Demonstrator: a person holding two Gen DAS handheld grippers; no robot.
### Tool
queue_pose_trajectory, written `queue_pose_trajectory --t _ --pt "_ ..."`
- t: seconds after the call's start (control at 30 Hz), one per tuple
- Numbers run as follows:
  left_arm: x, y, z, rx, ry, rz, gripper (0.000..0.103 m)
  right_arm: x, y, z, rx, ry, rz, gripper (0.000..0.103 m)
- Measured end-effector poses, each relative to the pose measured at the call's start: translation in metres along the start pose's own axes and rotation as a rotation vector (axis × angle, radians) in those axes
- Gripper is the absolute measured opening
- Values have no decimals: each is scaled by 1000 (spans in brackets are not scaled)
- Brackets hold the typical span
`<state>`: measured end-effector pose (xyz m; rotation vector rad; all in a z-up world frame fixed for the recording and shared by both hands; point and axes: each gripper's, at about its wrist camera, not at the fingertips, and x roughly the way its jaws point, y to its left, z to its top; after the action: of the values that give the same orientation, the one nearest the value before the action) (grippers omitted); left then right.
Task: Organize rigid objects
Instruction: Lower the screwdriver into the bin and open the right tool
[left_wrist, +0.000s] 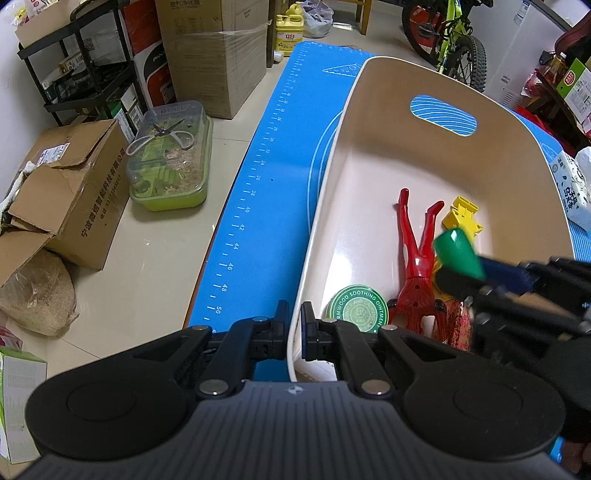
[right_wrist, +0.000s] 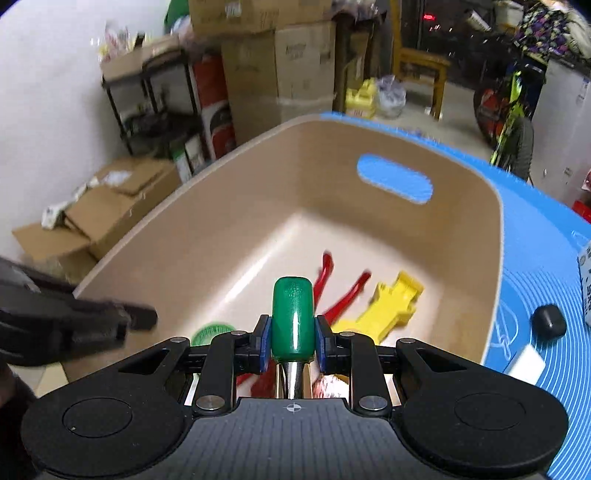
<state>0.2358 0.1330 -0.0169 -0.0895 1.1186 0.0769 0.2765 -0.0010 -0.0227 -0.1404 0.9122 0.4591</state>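
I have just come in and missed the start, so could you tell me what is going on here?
A person with a gripper in each hand is sorting small items into a beige bin on a blue mat. The left gripper is clamped on the bin's near rim. The right gripper holds a green-handled tool above the bin. A red figure, a yellow toy and a green tin already lie inside.

Pale tiled floor (left_wrist: 155, 254) reflecting soft light, white wall (right_wrist: 48, 110) standing behind a black metal shelf (left_wrist: 74, 74), cardboard boxes (left_wrist: 218, 55) piling beside it, wooden chair (right_wrist: 421, 70) and bicycle (left_wrist: 450, 40) waiting further back
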Motion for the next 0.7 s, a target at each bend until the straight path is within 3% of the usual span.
queue_pose_trajectory --t 0.1,0.2,0.37,0.7 --pt "0 0 0 -1 0 0 7 3 2 -7 -11 24 2 35" --pt "0 -1 0 -2 -1 0 7 -5 -1 -9 -5 4 8 51" --pt "0 -1 0 -2 -1 0 8 -27 -14 -2 24 -80 4 64" --pt "0 -2 0 -3 -2 -1 8 -71 -88 4 178 -210 -36 78"
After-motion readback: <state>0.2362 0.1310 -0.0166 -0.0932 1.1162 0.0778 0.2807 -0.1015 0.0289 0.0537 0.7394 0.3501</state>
